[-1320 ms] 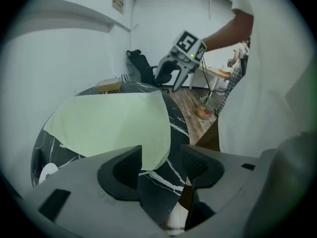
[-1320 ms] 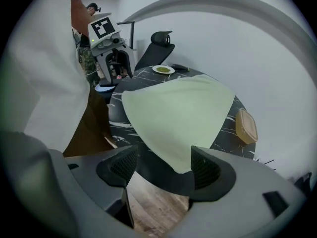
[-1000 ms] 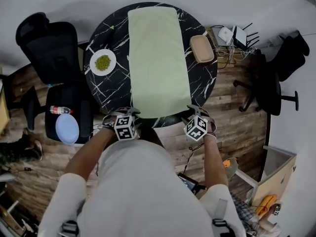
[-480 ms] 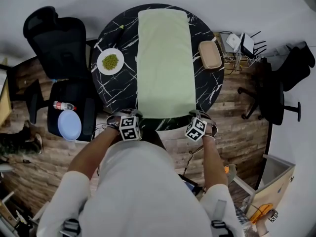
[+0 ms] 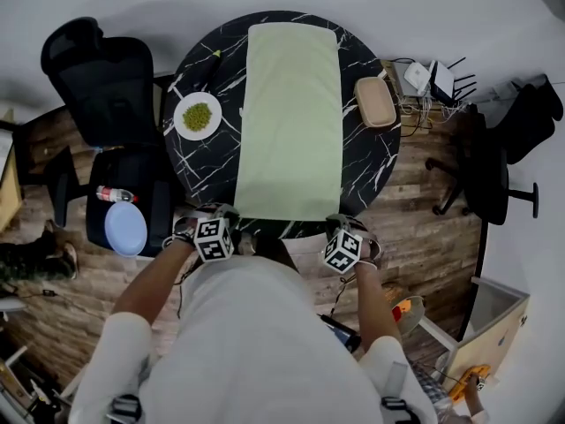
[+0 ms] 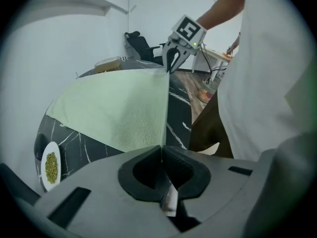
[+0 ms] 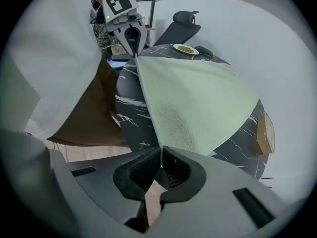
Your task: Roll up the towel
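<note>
Right gripper view: towel (image 7: 198,93) in tongs (image 7: 160,151)

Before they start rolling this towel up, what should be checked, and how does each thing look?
1. Left gripper, jaws just closed, pinches the green towel's near left corner: ok.
2. Right gripper, jaws just closed, pinches the near right corner: ok.
3. Towel lies flat along the black marble table: ok.
4. White plate of green food sits apart from the towel: ok.
5. Tan container sits apart from the towel: ok.
6. How much cloth each pinch holds: cannot tell.
</note>
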Action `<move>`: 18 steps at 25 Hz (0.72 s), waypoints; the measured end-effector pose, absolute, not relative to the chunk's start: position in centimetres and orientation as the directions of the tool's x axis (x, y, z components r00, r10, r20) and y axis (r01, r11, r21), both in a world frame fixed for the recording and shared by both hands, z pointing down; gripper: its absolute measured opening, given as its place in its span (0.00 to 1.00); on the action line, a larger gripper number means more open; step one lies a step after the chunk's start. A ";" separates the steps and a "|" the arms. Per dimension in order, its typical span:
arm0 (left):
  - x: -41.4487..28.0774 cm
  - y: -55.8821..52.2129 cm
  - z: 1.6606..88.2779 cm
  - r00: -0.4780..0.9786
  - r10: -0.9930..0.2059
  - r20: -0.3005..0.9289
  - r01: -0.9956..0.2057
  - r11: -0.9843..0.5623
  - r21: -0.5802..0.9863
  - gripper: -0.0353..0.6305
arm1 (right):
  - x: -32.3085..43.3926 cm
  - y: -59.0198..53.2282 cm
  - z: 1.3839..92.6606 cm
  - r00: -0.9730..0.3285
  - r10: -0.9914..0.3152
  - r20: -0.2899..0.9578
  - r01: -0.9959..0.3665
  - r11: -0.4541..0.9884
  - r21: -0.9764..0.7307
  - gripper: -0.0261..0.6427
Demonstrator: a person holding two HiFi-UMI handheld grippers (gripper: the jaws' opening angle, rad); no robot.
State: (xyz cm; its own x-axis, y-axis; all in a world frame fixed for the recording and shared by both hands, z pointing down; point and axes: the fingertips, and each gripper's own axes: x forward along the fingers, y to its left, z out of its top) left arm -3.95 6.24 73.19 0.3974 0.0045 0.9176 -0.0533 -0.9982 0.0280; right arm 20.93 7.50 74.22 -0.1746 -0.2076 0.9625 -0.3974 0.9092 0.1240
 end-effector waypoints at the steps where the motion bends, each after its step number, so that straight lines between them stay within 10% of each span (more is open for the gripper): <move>1: -4.8 6.3 73.0 0.391 0.001 0.920 -0.050 -0.999 0.022 0.07 | 20.1 8.2 74.1 -0.193 -0.199 0.961 -0.391 0.914 0.111 0.05; 10: -9.2 9.1 73.5 0.318 0.062 0.946 -0.027 -0.997 0.075 0.07 | 15.0 14.7 73.2 -0.301 -0.044 0.953 -0.373 0.925 -0.075 0.05; 18: -8.6 5.6 71.8 0.375 -0.019 0.927 -0.146 -0.989 0.039 0.07 | 16.2 9.0 70.1 -0.350 -0.188 0.917 -0.510 0.860 -0.018 0.05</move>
